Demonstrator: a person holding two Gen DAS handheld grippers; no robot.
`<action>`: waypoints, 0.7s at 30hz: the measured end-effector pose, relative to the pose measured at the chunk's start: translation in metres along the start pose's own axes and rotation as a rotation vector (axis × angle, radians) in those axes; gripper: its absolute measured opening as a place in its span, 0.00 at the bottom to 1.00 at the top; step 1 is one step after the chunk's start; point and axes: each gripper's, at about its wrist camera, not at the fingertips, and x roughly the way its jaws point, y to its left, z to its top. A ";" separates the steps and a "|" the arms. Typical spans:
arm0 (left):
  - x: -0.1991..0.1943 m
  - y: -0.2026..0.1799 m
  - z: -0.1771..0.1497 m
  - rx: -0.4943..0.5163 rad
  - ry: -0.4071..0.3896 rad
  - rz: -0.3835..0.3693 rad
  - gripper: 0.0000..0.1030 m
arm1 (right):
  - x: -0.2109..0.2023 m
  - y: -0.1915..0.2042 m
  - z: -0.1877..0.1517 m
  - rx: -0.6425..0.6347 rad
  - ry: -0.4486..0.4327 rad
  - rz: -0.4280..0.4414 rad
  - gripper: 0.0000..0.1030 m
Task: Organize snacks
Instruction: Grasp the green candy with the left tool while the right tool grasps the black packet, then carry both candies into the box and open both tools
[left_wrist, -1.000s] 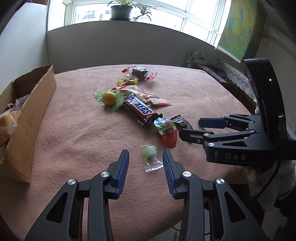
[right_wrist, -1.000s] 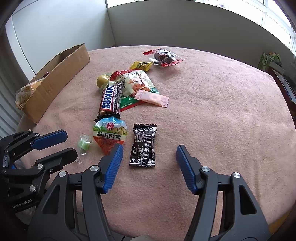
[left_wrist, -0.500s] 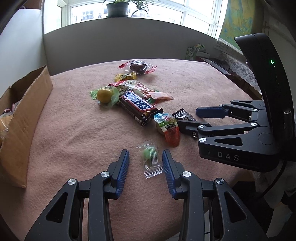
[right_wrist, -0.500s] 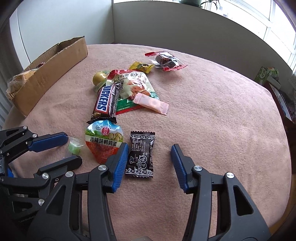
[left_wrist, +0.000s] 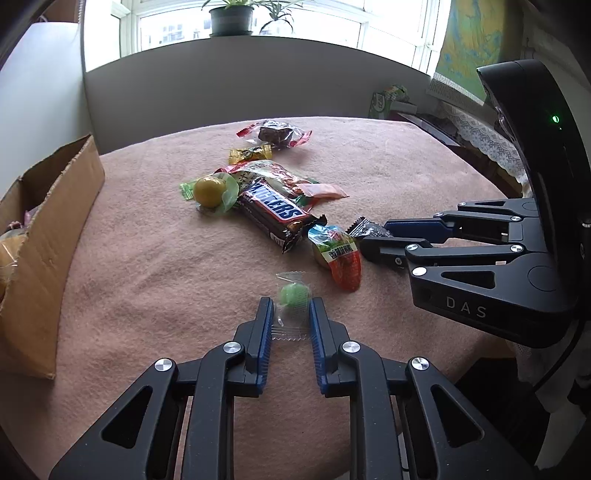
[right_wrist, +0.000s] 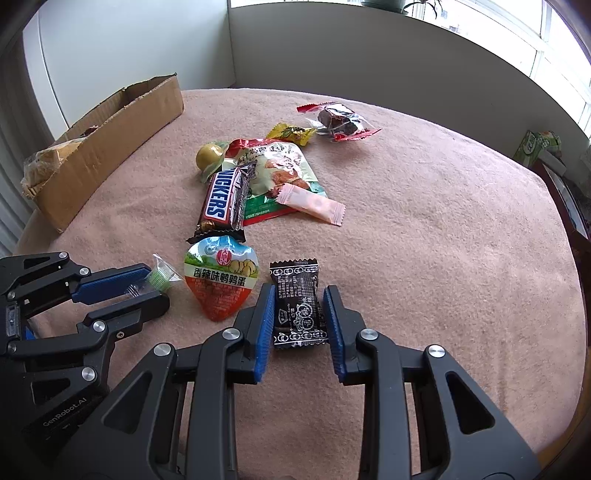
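A small green candy in a clear wrapper (left_wrist: 293, 297) lies on the pink tablecloth (left_wrist: 147, 266). My left gripper (left_wrist: 291, 310) is closing, and its blue pads touch both sides of the wrapper. The right wrist view shows the same green candy (right_wrist: 159, 277) between the left gripper (right_wrist: 159, 286) fingers. A black candy packet (right_wrist: 299, 306) sits between my right gripper (right_wrist: 299, 299) pads; those jaws are closing too and press its edges. In the left wrist view the right gripper (left_wrist: 375, 234) comes in from the right over the black packet (left_wrist: 365, 227).
A Snickers bar (right_wrist: 221, 199), an orange-tipped egg snack pouch (right_wrist: 219, 284), a pink sachet (right_wrist: 314, 203), a large green-and-red pouch (right_wrist: 280, 173), a yellow ball candy (left_wrist: 208, 190) and two wrapped sweets farther back lie mid-table. An open cardboard box (right_wrist: 110, 136) holding snacks stands left.
Both grippers' jaws have narrowed from wide apart to touching their candies. The left fingers slid forward around the green candy, and the right fingers came forward around the black packet.
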 end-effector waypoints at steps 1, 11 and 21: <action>0.000 0.001 0.000 -0.004 -0.001 -0.001 0.17 | -0.001 0.000 0.000 0.003 -0.002 0.000 0.27; -0.013 0.010 0.004 -0.044 -0.035 -0.008 0.17 | -0.020 -0.007 0.006 0.029 -0.049 -0.001 0.27; -0.046 0.030 0.018 -0.102 -0.144 0.005 0.17 | -0.045 0.010 0.044 0.012 -0.143 0.023 0.27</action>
